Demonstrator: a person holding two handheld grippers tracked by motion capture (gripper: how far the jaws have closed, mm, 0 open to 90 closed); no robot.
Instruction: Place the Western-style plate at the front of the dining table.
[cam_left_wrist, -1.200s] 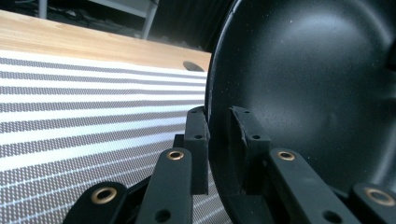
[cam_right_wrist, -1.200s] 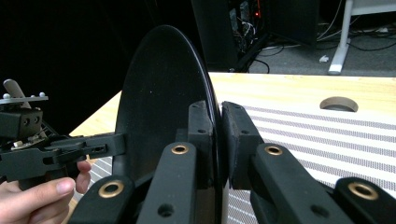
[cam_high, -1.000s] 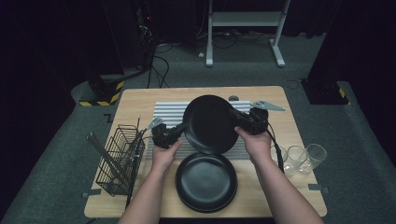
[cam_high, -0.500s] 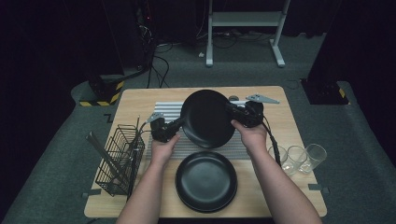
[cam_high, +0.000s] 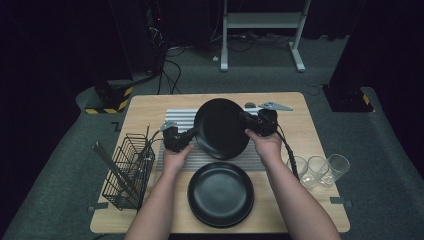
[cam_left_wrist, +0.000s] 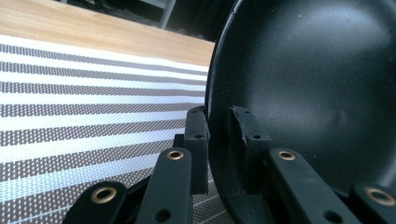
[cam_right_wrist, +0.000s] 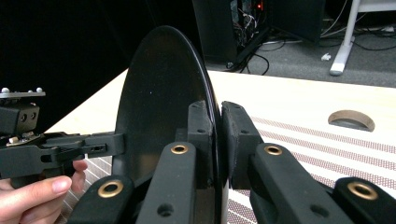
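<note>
A person stood at a wooden surface (cam_high: 150, 107), holding a black plate (cam_high: 220, 129) up off it between two sets of tongs. The left tongs (cam_high: 192, 134) pinched the plate's left rim, one jaw on each face, as the left gripper view showed close up (cam_left_wrist: 217, 140). The right tongs (cam_high: 246, 125) pinched the opposite rim in the same way (cam_right_wrist: 217, 140). The plate was tilted up toward its edge above a striped mat (cam_high: 177, 119), well clear of the mat. Gripping both sides probably kept the wide, smooth plate from swinging or slipping while it was turned.

A second black plate (cam_high: 220, 193) lay flat on the surface nearer the person, just in front of the mat. A wire rack (cam_high: 127, 172) stood at the left edge, apart from the plates; the upright tilt suggested the raised plate was being readied for a slot there, though that was only a guess. Three clear glasses (cam_high: 319, 169) sat near the right edge, beside the right forearm, so a wide swing that way could have knocked them.
</note>
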